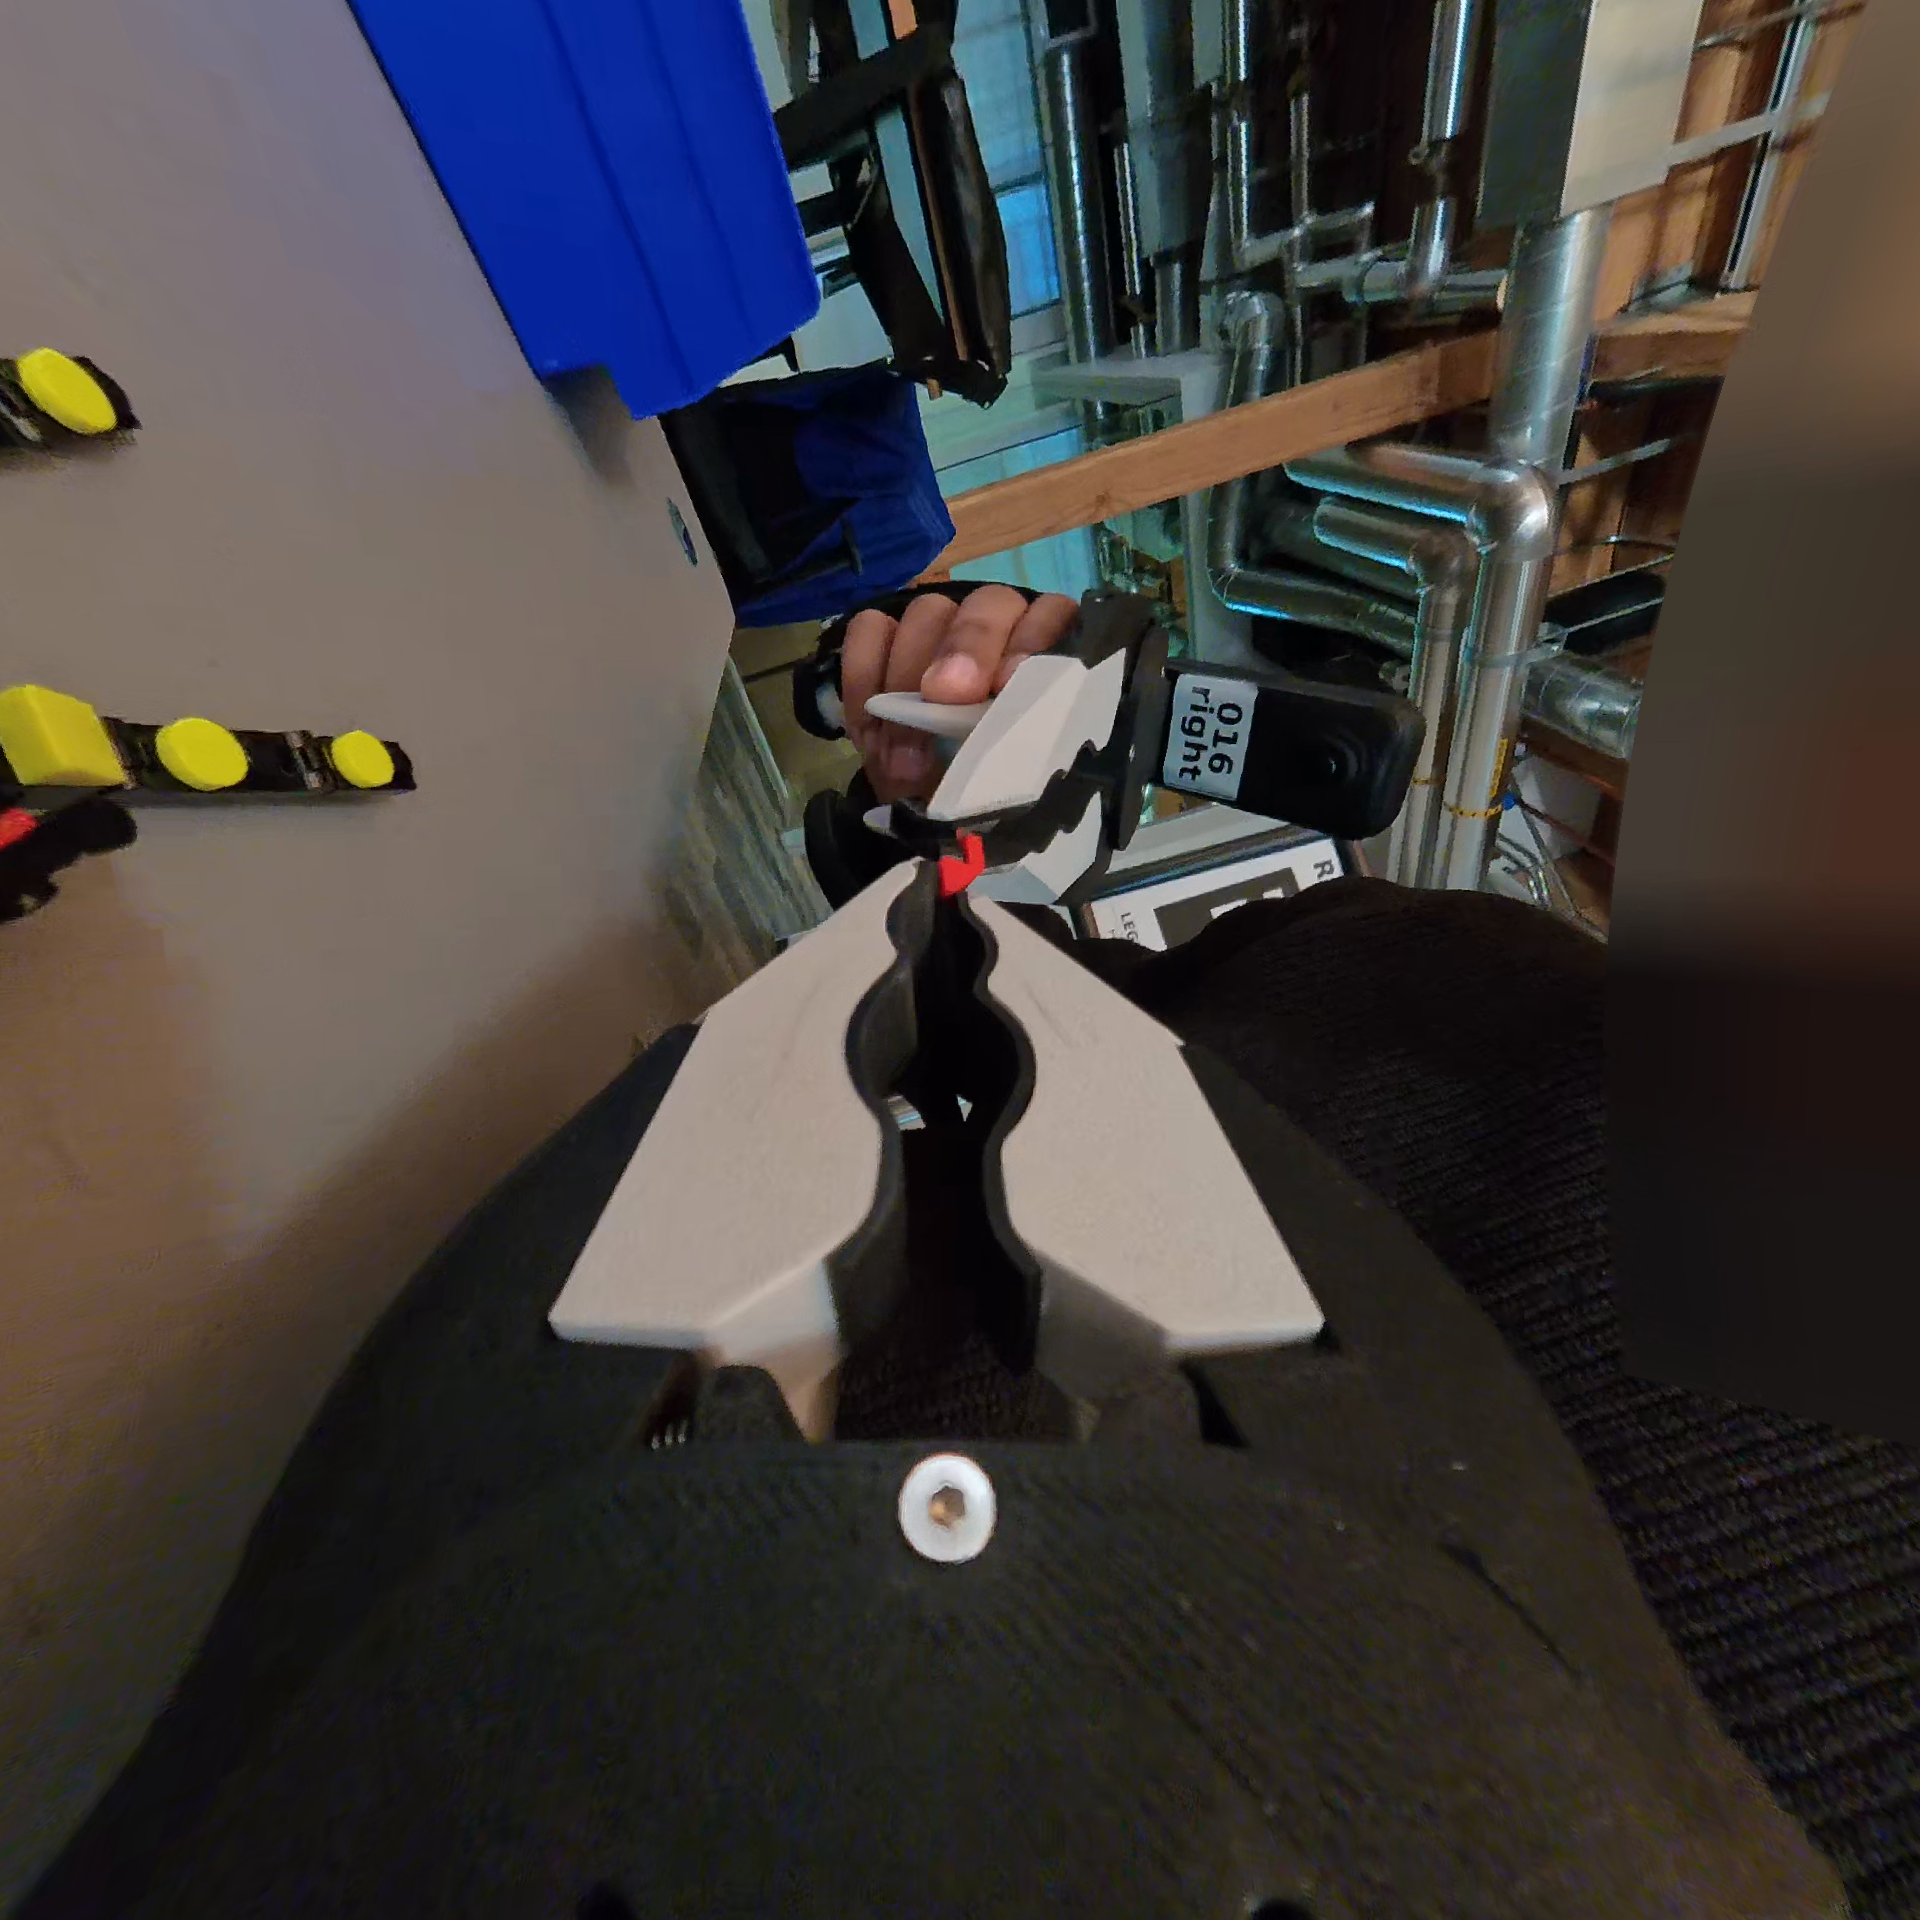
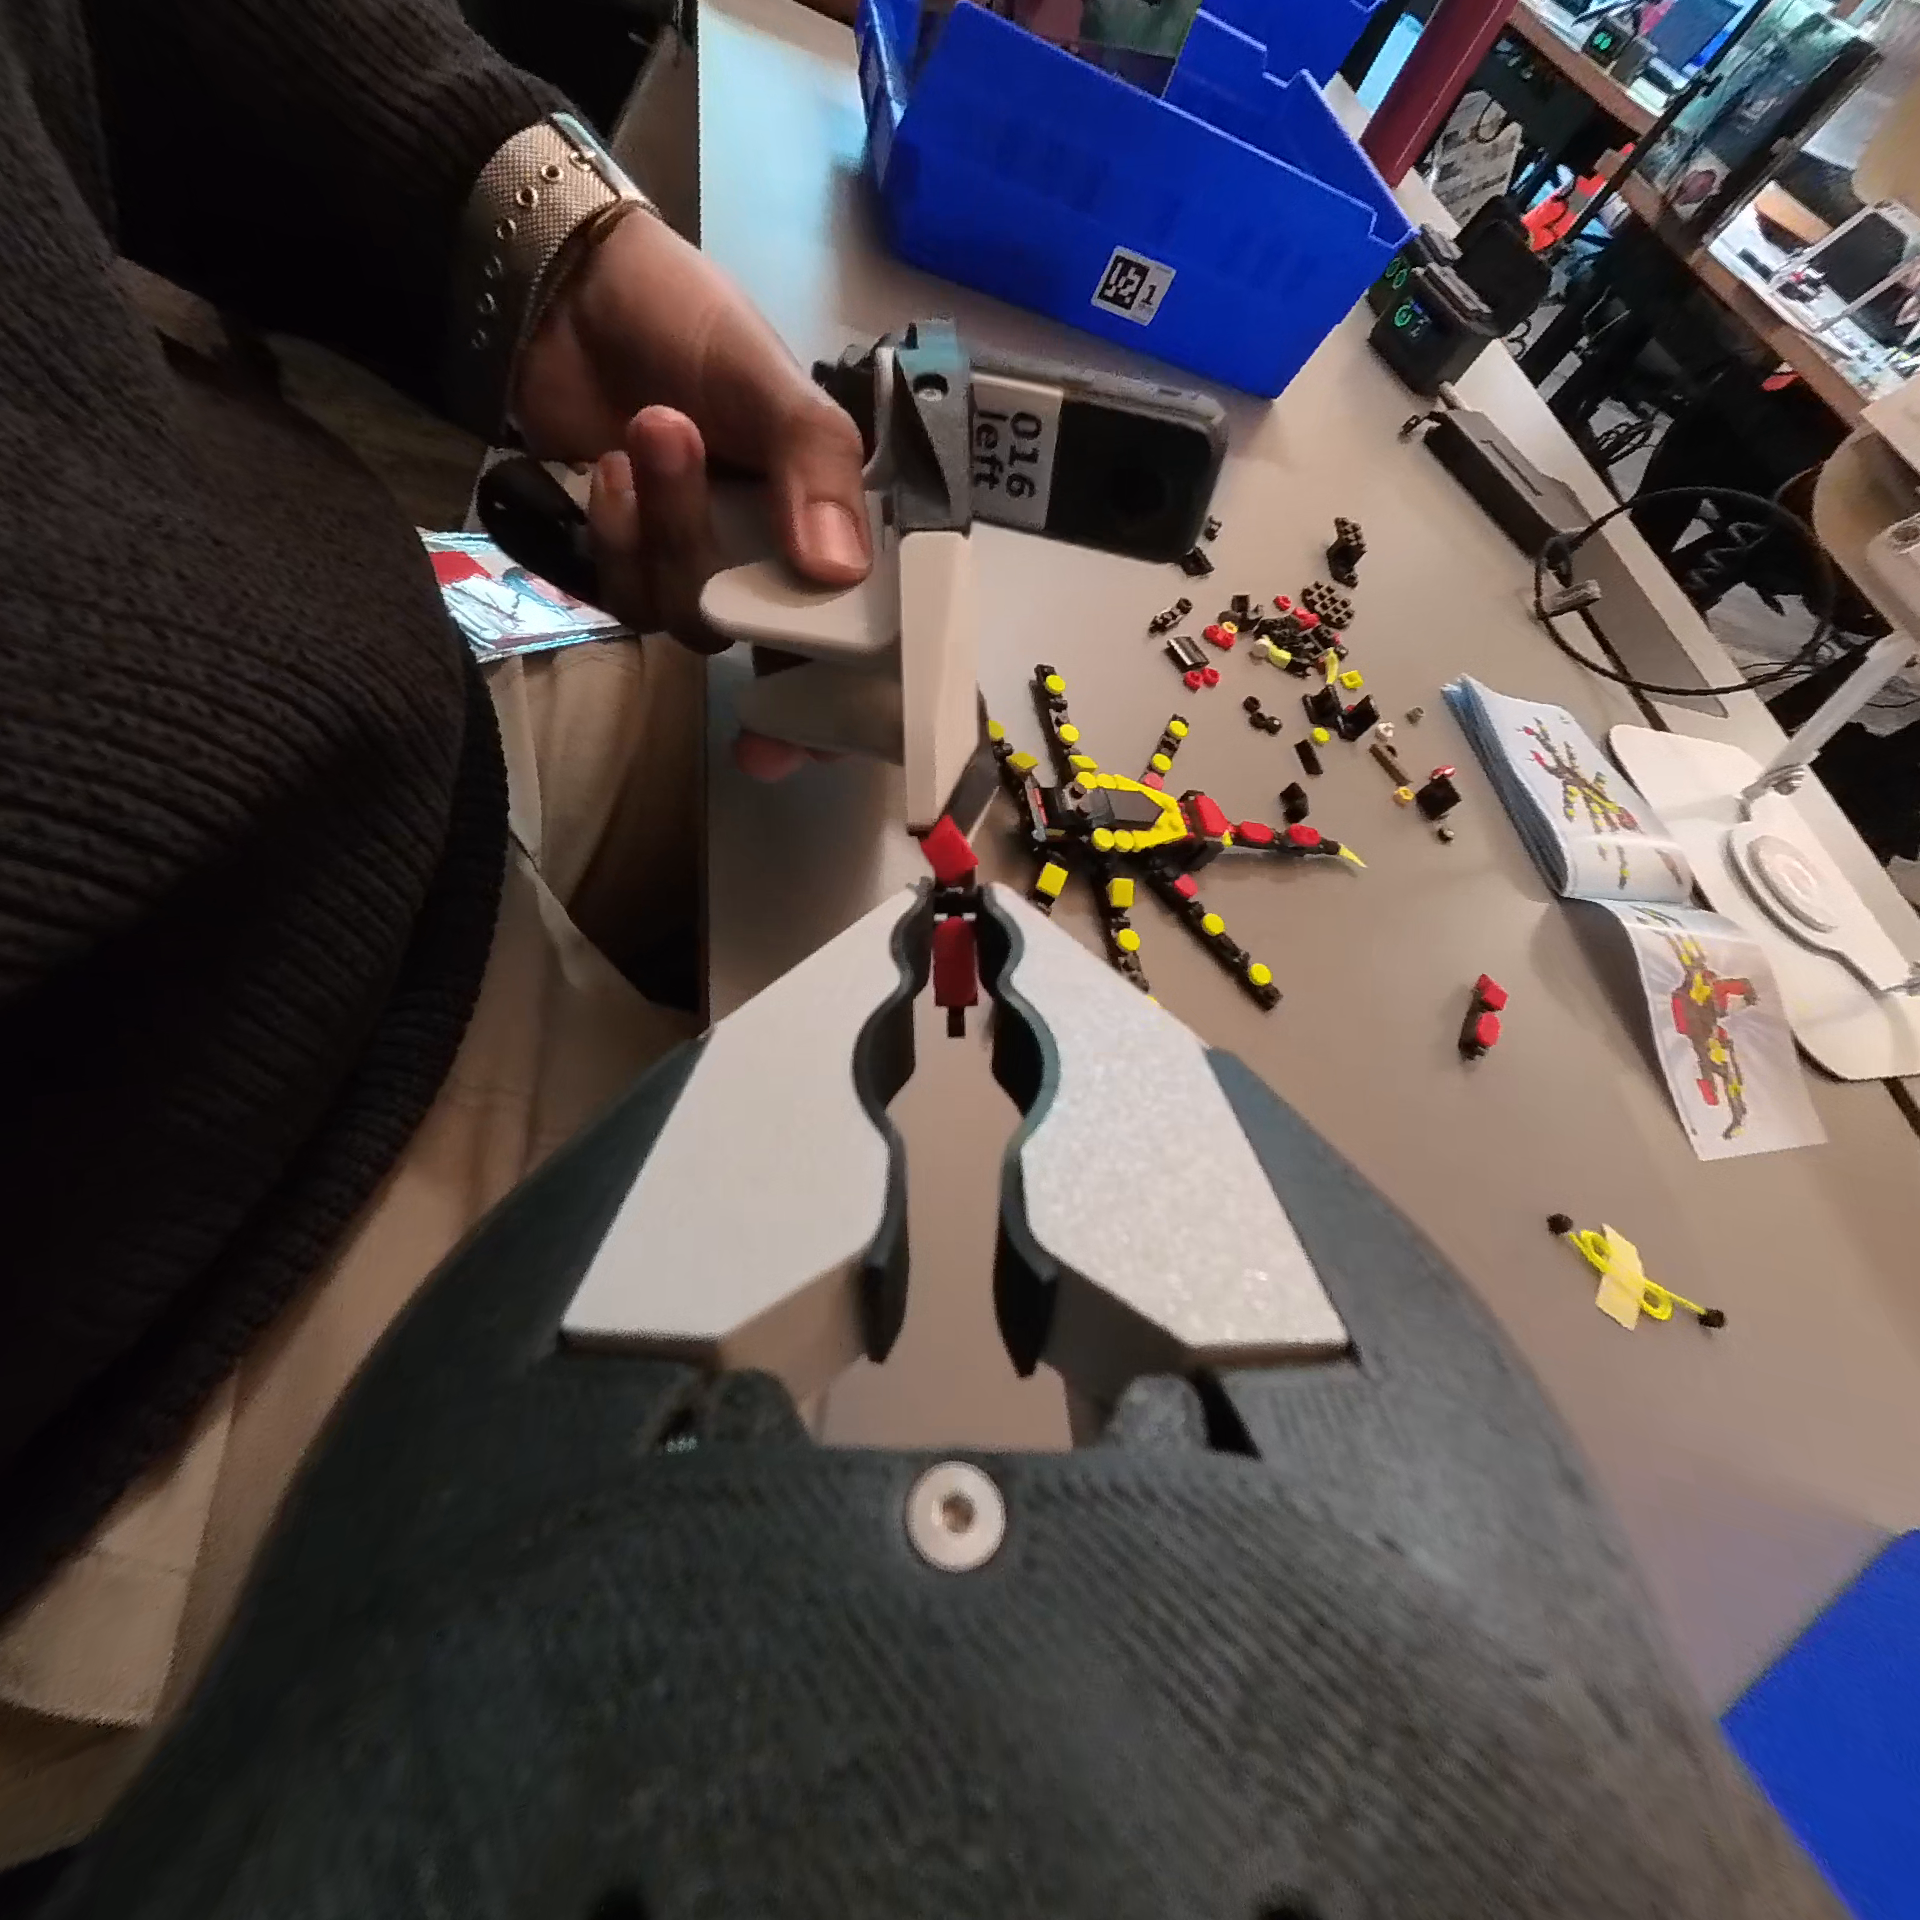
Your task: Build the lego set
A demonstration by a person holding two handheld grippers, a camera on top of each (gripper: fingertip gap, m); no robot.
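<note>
Looking from the left wrist, the left gripper (image 1: pixel 940 883) is pinched shut on a tiny red piece (image 1: pixel 958 864), and the right gripper (image 1: pixel 935 821) meets it tip to tip, likely to push two parts together. From the right wrist, the right gripper (image 2: pixel 951 904) squeezes a red and black stack (image 2: pixel 953 961). Both are held up in the air, maybe so the tips can line up. The spider (image 2: pixel 1117 821) waits on the table (image 2: pixel 1351 1091), beside loose bricks (image 2: pixel 1288 644) and the booklet (image 2: pixel 1569 805)
</note>
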